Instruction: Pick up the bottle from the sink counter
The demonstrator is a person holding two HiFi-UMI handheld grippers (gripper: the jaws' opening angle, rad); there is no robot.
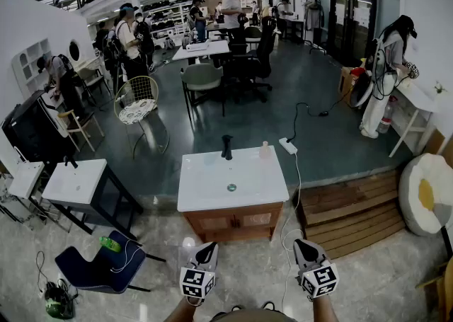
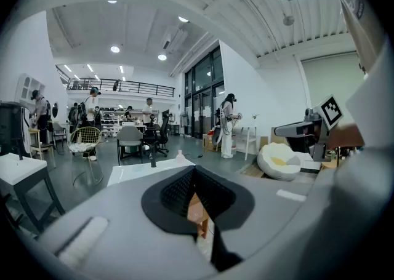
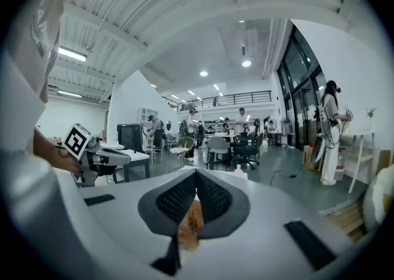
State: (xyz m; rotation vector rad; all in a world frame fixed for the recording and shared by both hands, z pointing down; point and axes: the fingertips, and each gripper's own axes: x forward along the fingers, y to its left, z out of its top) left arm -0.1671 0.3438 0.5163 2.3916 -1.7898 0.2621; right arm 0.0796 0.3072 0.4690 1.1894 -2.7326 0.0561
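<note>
A small pale bottle (image 1: 265, 149) is standing at the upper right of the white sink counter (image 1: 212, 190), near the black faucet (image 1: 226, 147). The left gripper (image 1: 207, 250) and right gripper (image 1: 304, 246) are hanging at the frame's bottom, jaws pressed together and empty.

White sink counter (image 1: 212, 190), pale translucent bottle (image 1: 265, 149)

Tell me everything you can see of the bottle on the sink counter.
The bottle is small and pale, seemingly translucent plastic, with a narrower top. It stands upright near the far right corner of the white counter, right of the black faucet. Only the counter touches it; finer details are too small to tell.
</note>
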